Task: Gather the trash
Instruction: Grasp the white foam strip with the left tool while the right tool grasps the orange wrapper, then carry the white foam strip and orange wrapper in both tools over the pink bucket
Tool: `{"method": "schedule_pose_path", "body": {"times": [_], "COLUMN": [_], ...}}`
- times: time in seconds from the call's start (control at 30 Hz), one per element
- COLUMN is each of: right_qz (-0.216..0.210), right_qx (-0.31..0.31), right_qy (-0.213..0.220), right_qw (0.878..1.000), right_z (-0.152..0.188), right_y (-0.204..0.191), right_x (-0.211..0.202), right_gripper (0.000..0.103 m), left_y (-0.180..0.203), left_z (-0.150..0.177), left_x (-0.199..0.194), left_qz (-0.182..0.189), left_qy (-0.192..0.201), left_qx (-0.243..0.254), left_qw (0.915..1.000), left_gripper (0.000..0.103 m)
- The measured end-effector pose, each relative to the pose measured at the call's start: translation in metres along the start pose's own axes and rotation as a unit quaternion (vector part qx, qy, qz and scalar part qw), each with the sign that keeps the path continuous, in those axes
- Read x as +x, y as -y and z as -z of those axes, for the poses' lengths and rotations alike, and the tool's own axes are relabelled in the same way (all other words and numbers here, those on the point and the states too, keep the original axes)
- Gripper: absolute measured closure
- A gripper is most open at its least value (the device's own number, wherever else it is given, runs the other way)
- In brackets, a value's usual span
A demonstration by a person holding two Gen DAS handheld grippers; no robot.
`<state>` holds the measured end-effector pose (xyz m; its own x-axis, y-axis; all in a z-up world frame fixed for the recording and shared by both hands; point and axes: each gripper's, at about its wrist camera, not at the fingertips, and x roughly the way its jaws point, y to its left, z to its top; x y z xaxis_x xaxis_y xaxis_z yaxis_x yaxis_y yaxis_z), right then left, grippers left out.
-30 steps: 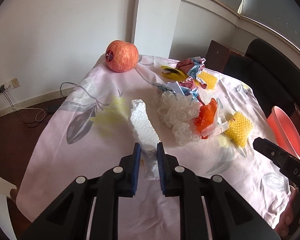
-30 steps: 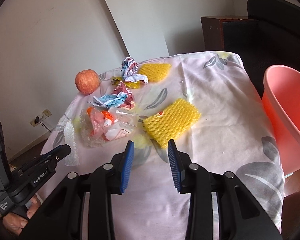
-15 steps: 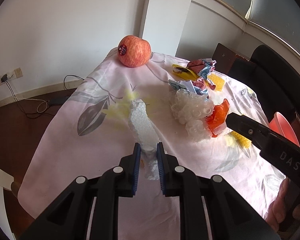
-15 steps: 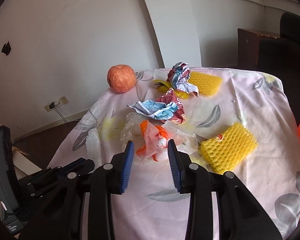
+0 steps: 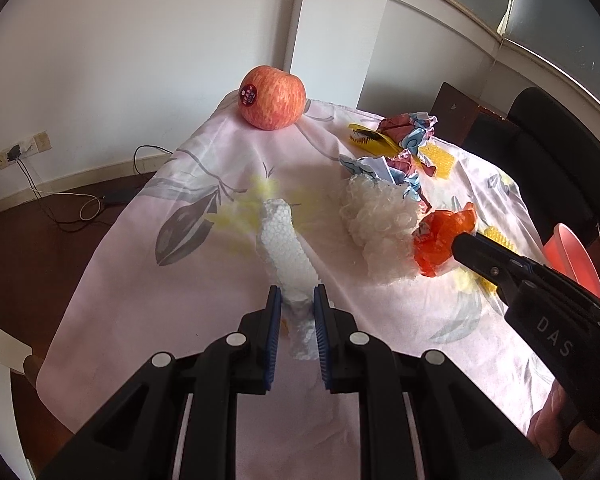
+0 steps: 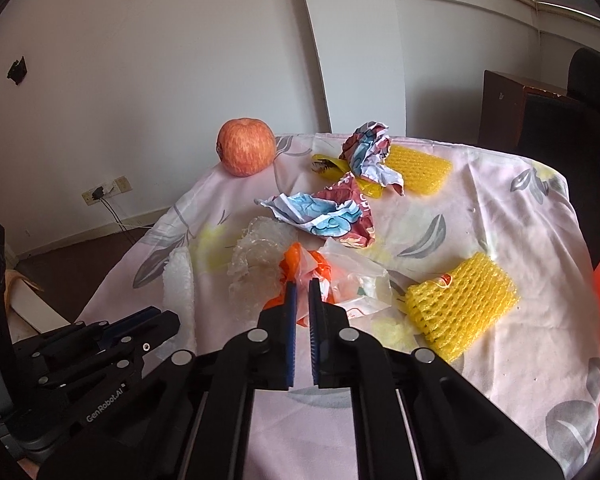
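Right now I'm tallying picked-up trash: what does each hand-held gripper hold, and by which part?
Left hand-held gripper: white foam strip, by its near end. Right hand-held gripper: just closed on the orange plastic wrapper, at its near edge.

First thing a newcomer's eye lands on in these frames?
Likely the red apple alone at the table's far corner, then the bright litter mid-table. The left gripper clamps a white foam strip; the right gripper has just closed on an orange plastic wrapper.
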<state>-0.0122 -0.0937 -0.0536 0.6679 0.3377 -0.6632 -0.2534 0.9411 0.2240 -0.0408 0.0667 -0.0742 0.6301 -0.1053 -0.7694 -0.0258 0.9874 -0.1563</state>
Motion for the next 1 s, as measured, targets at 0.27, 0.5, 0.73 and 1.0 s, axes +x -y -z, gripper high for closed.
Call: {"method": "schedule_pose_path", "body": {"times": [0.27, 0.5, 0.73, 1.0], "right_qz": [0.004, 0.016, 0.029, 0.049], "right_qx": [0.009, 0.027, 0.053, 0.085], "right_qy": [0.021, 0.033, 0.047, 0.068], "right_qw": [1.000, 0.999, 0.997, 0.993], "right_z": [0.005, 0.012, 0.020, 0.026], "right_y": [0.011, 0.030, 0.054, 0.082], "right_x": [-0.027, -0.048, -0.068, -0.090], "right_gripper": [0.097, 0.097, 0.097, 0.097], "left_y": [0.017, 0.039, 0.068, 0.102], "left_z": [-0.001, 0.000, 0.001, 0.002], "left_x": [-0.004, -0.009, -0.013, -0.015], "left_qz": [-0.010, -0.008, 0.006, 0.025], "left_qy": [0.005, 0.011, 0.015, 0.020], "left_qx": [0.004, 0.013, 0.039, 0.069], "left_qw": [0.9999, 0.9998, 0.9991, 0.9971], "left_gripper": [0.087, 0.087, 0.087, 0.087]}}
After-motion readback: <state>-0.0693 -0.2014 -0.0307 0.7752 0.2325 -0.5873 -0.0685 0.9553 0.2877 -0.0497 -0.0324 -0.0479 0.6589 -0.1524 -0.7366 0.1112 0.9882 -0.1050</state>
